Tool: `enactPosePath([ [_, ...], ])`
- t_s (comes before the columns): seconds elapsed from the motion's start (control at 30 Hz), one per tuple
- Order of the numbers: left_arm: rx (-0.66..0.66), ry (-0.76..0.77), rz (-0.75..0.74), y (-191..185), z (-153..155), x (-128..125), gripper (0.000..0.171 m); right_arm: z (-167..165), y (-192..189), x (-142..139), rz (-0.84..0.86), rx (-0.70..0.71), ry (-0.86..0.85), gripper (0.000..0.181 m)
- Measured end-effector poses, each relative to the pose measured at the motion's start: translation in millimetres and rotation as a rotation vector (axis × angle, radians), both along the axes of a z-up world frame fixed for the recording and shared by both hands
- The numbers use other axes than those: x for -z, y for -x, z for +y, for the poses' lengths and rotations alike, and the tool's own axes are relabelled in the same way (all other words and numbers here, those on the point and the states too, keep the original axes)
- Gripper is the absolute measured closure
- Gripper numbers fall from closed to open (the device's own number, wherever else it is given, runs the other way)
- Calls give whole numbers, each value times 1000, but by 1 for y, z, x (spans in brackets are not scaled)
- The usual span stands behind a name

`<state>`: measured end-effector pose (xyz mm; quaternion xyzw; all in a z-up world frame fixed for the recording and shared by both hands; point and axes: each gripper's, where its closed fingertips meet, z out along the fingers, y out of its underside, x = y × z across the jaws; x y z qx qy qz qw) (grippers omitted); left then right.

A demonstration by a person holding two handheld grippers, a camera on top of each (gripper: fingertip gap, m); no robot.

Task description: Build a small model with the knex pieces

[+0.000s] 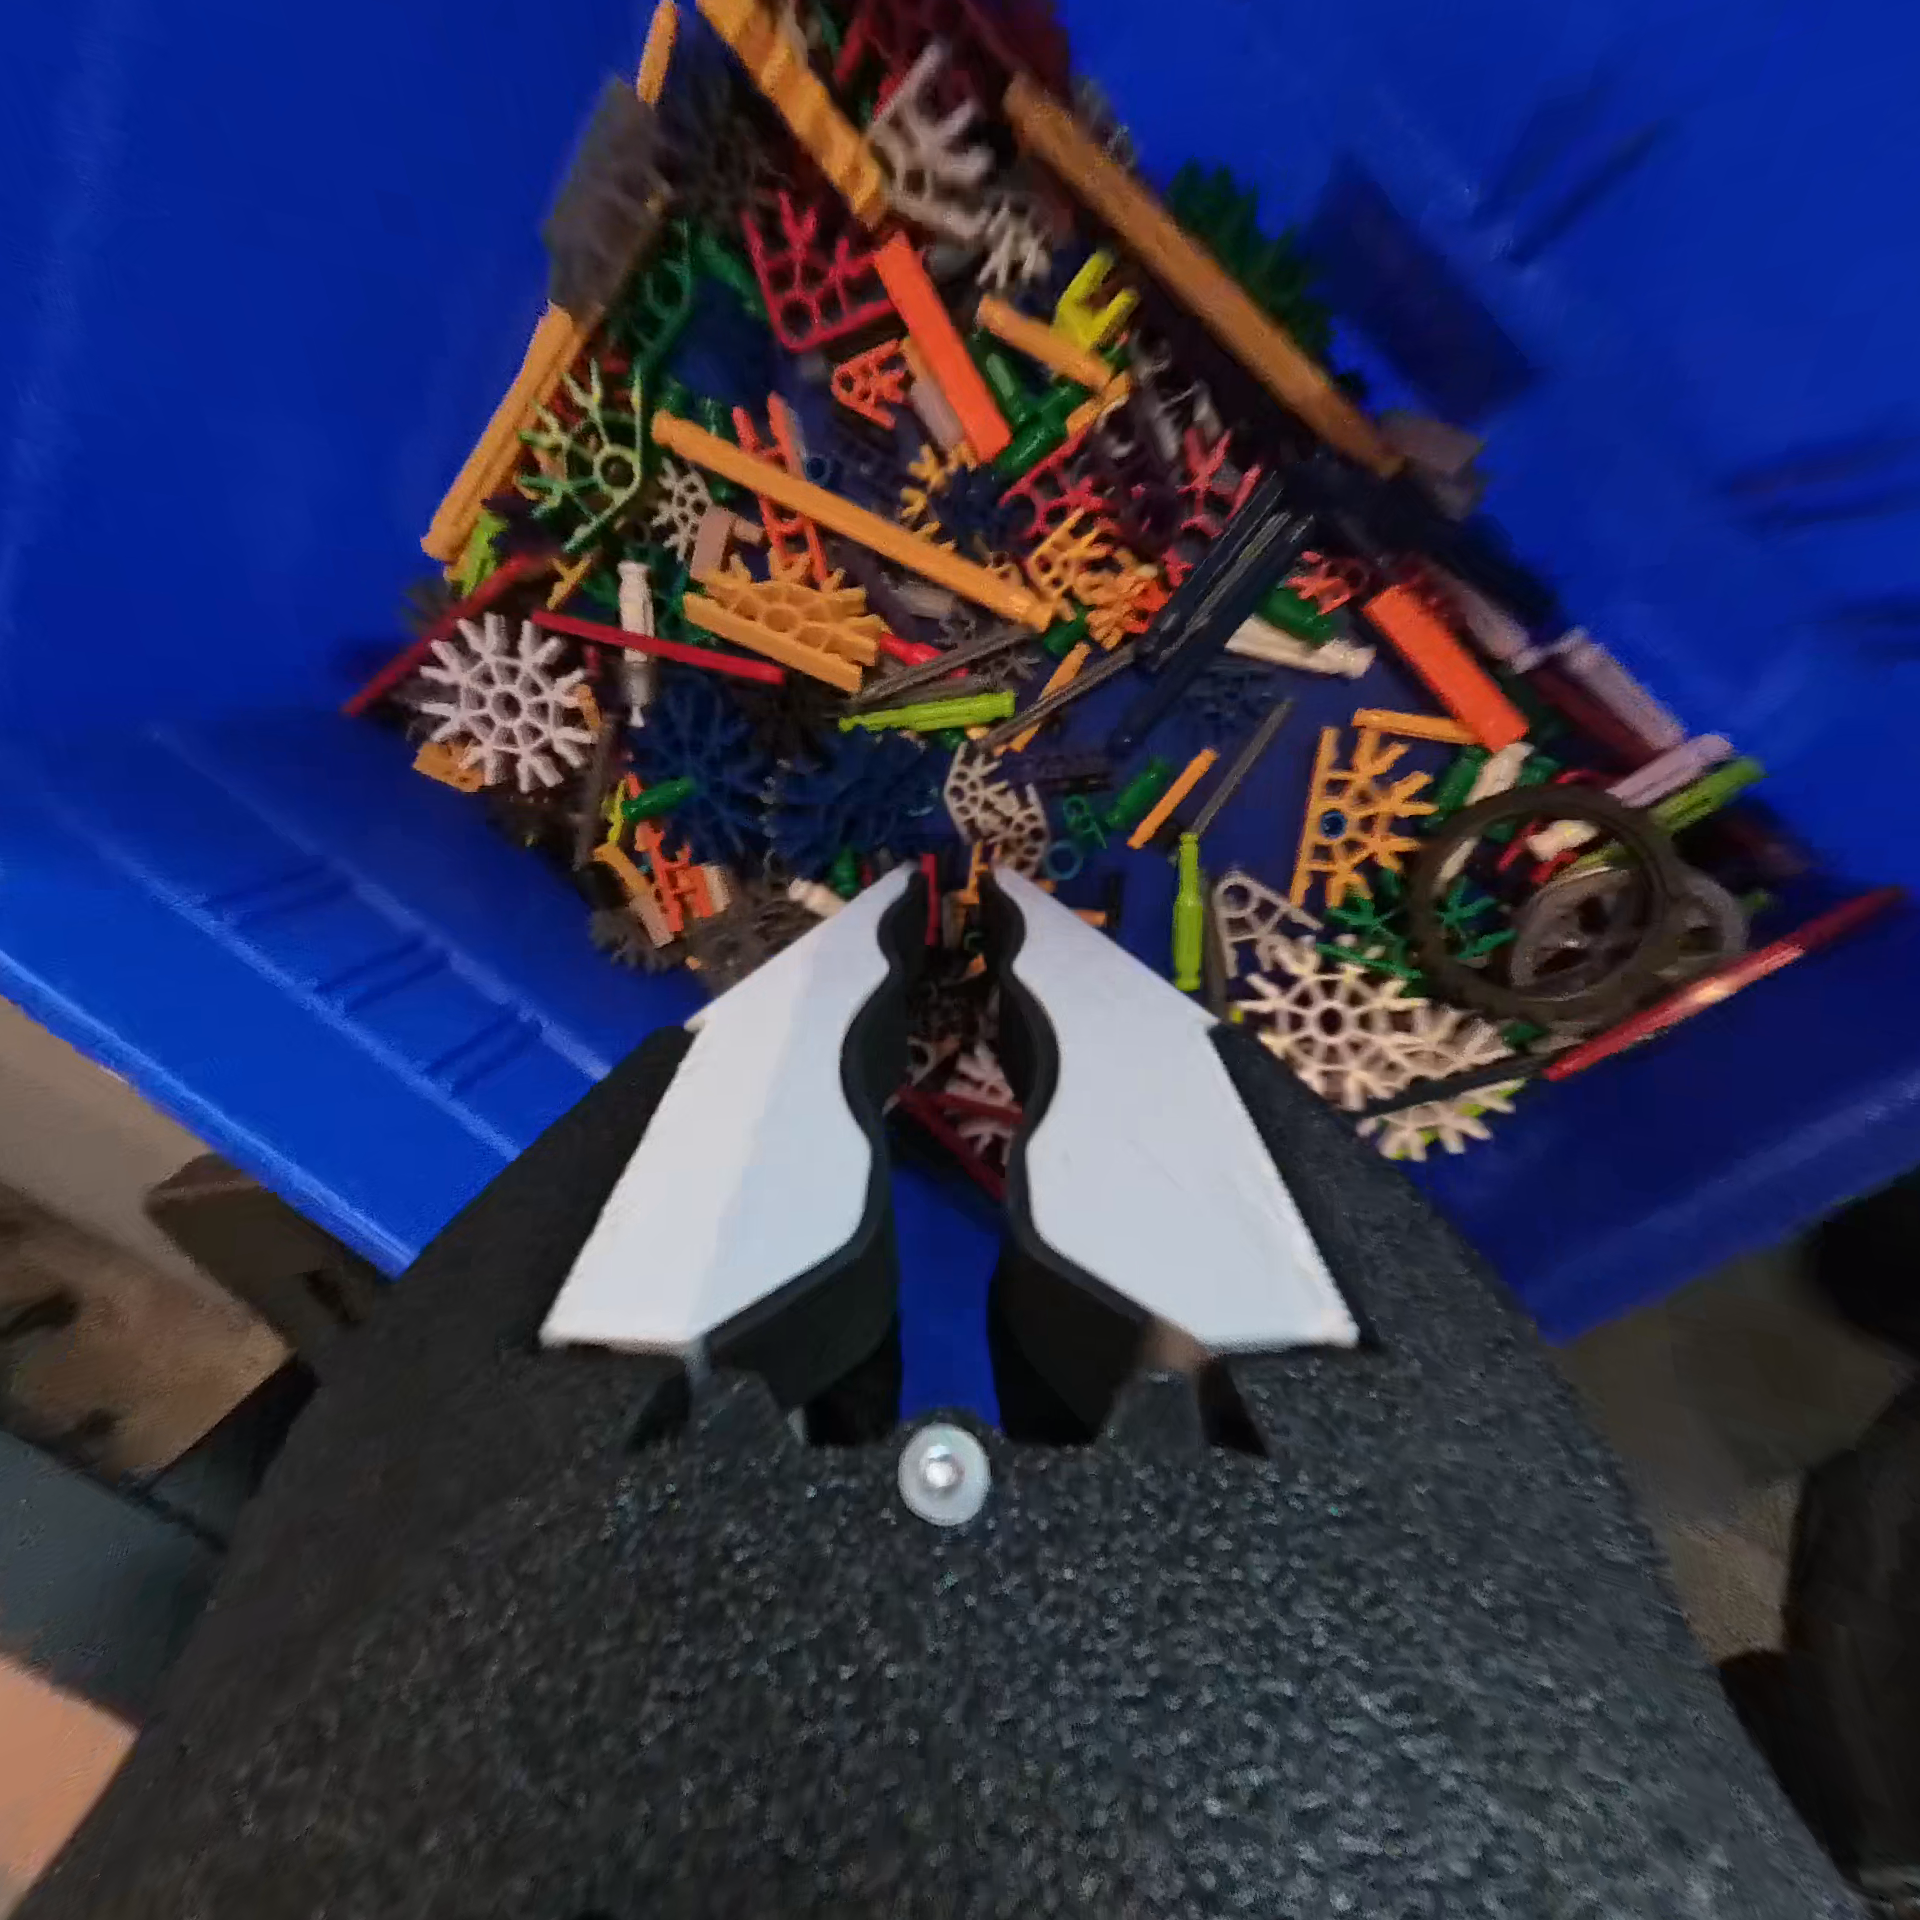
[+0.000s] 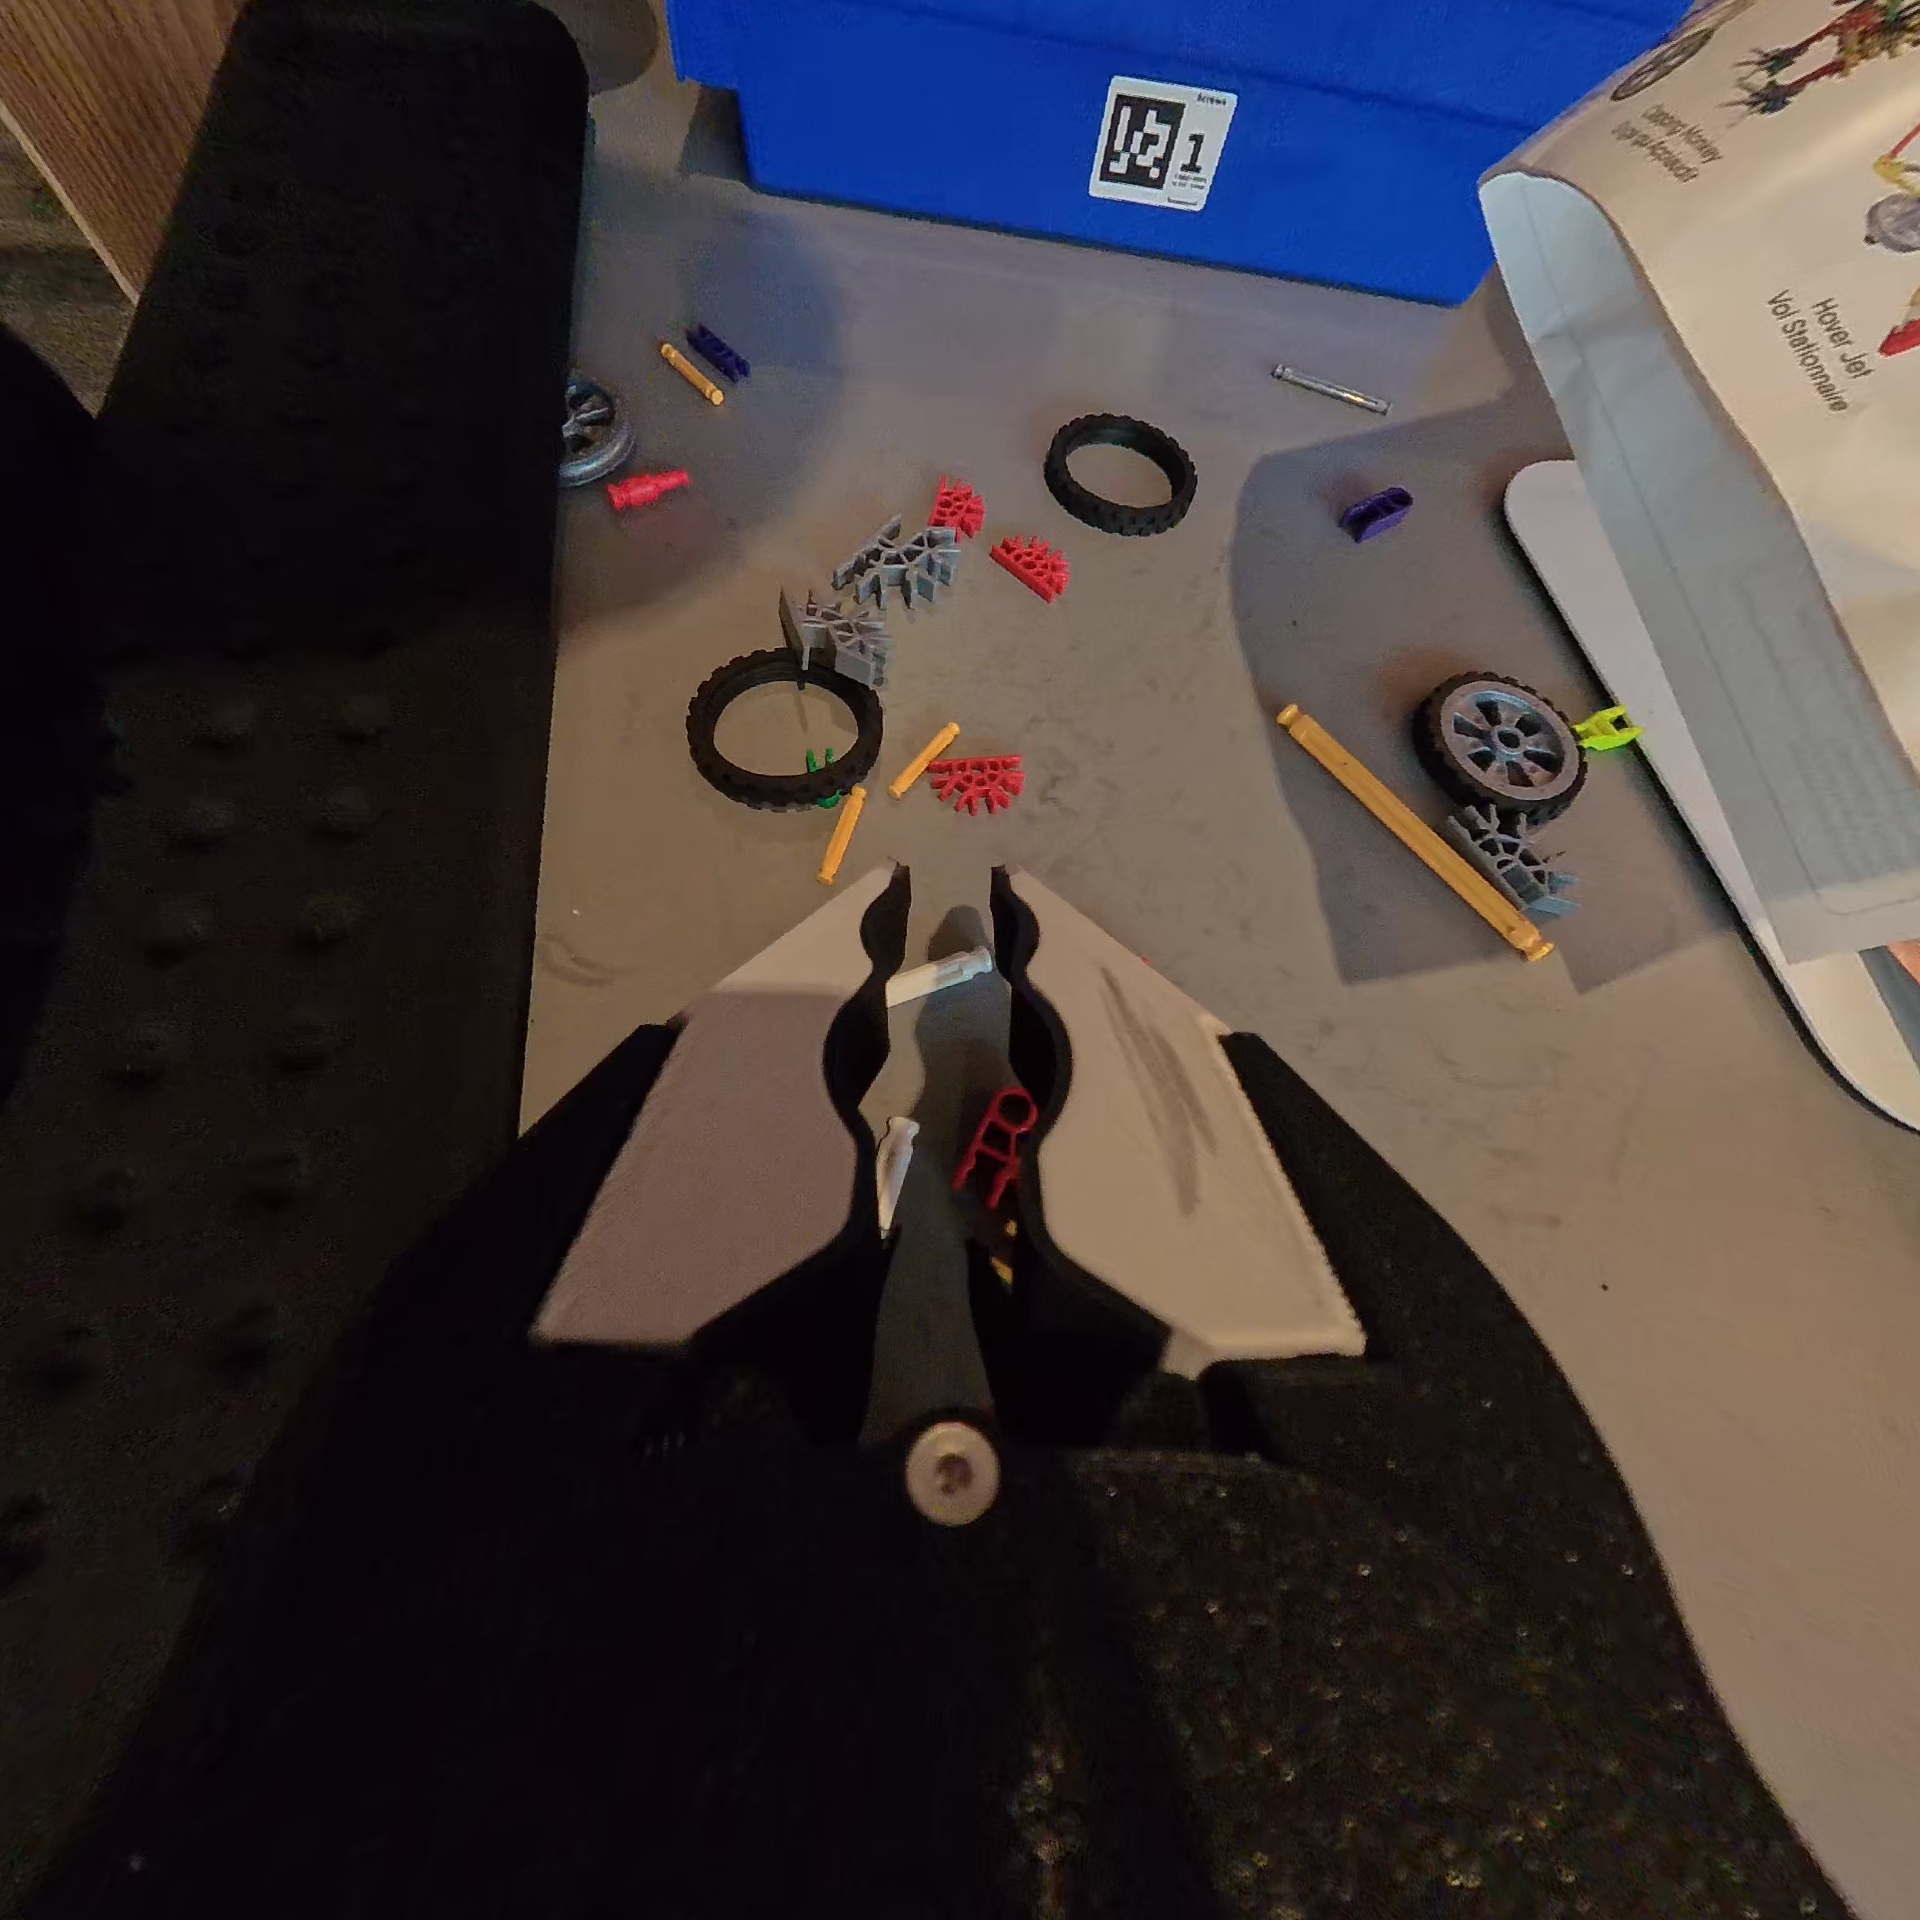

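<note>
My left gripper (image 1: 954, 881) hangs over a blue bin (image 1: 260, 520) filled with a pile of coloured plastic rods and connectors (image 1: 935, 520). Its jaws stand a narrow gap apart with nothing clearly clamped. A black tyre (image 1: 1558, 904) and a white snowflake connector (image 1: 506, 704) lie in the pile. My right gripper (image 2: 945, 873) is low over a grey table, jaws narrowly apart. Seen through the gap are a short white rod (image 2: 935, 977) and a red connector (image 2: 997, 1143). Just ahead lie red connectors (image 2: 977, 781), short yellow rods (image 2: 923, 761) and a black tyre (image 2: 769, 795).
On the table: grey connectors (image 2: 899, 561), a second tyre (image 2: 1060, 473), a wheel with a grey hub (image 2: 1504, 746), a long yellow rod (image 2: 1413, 831). The blue bin (image 2: 935, 104) stands at the back, an open booklet (image 2: 1766, 312) at the right, a large black textured body (image 2: 312, 520) at the left. My right fingertips sit around 40 cm from my left ones. The white snowflake connector (image 1: 506, 704) is closer to my left gripper, around 11 cm from its tips; the right tips are 45 cm off.
</note>
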<state>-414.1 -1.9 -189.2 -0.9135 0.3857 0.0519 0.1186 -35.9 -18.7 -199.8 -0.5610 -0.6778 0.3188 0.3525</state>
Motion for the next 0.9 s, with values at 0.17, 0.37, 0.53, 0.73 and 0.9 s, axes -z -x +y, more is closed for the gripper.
enactPosePath([
  [0.17, -7, 47, 64, 13, 4, 18, 163, 0, 0, -1, 6, 1, 7, 166],
  [0.37, 6, 96, 84, 14, 3, 26, 161, 0, 0, -1, 8, -1, 6, 166],
  [0.53, -3, 127, 140, 20, 4, 33, 159, -1, -1, 0, 2, -3, 1, 166],
  [0.73, 3, 124, 129, 19, 5, 30, 168, -1, -2, 0, 0, -4, -1, 166],
  [0.9, -2, 88, 104, 16, 5, 23, 169, -1, -2, 0, -2, -5, -2, 166],
])
